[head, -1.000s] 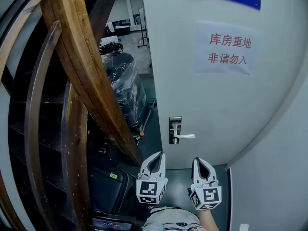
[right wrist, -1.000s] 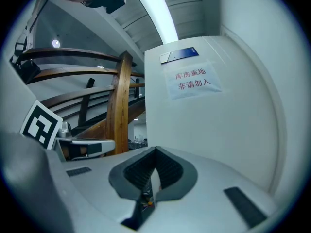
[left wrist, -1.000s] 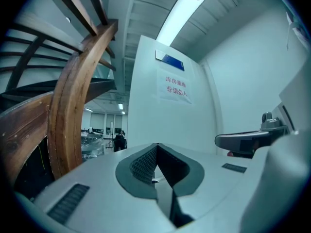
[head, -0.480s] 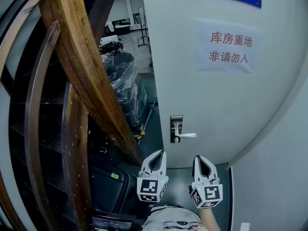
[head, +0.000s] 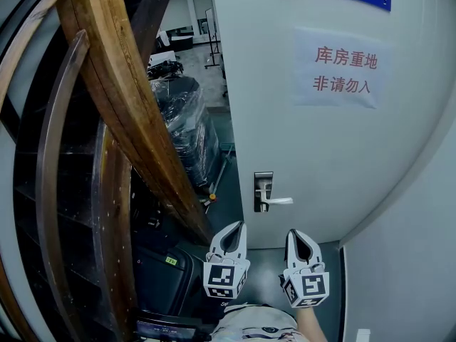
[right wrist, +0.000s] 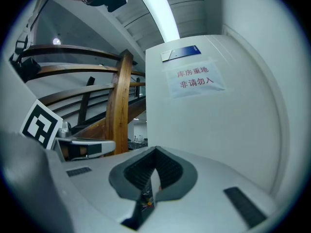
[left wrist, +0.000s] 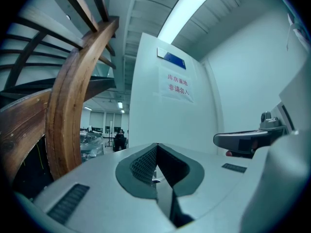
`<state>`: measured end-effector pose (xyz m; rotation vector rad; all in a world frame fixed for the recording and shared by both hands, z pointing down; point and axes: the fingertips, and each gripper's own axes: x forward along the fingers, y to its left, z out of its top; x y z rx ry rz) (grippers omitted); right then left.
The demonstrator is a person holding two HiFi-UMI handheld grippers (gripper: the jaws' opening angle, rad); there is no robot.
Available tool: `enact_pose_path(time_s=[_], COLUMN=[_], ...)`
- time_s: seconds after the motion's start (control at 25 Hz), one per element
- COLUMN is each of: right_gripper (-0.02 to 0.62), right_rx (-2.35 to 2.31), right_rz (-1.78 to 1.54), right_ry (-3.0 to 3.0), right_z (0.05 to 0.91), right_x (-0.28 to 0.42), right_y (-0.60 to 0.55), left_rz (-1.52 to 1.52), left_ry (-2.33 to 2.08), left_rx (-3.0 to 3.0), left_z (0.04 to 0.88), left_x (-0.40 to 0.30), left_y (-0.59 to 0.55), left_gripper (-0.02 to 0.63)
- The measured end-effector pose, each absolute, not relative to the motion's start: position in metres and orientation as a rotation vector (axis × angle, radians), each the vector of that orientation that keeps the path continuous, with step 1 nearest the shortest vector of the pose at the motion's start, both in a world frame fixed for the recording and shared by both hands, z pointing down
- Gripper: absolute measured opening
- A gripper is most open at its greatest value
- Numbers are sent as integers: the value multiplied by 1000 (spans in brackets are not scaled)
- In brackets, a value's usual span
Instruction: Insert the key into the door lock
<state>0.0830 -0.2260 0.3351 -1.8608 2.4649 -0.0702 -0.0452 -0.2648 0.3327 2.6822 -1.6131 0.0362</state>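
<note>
A white door [head: 320, 141] stands ahead with a steel lock plate [head: 263, 188] and a lever handle [head: 281, 201] near its left edge. Both grippers are held level low in the head view, short of the door and below the lock. My left gripper [head: 229, 235] is shut with nothing seen between its pads [left wrist: 146, 161]. My right gripper [head: 298, 238] is shut, and a thin pale strip, seemingly the key [right wrist: 154, 180], is pinched edge-on between its pads. From the head view the key is hidden. A paper notice [head: 345, 68] with red characters hangs on the door.
A curved wooden stair stringer [head: 121, 98] rises close on the left, with dark steps behind it. Plastic-wrapped goods [head: 187, 127] stand beyond the door's open edge. A dark case [head: 160, 280] lies on the floor at lower left. A white wall [head: 406, 262] closes the right side.
The door and lock sit slightly further right in the head view. Both grippers keep their places and stay shut.
</note>
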Motion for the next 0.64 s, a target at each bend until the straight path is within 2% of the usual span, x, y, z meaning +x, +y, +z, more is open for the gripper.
enact_pose_path(time_s=[0.64], right_gripper=[6], right_rx=[-1844], right_rz=[-98], right_ry=[2488], right_z=[344], right_x=[76], right_y=[-233], left_rz=[40], left_ry=[-1620], left_rx=[2666], left_z=[338], left_x=[-52], left_y=[-271], left_gripper=[5])
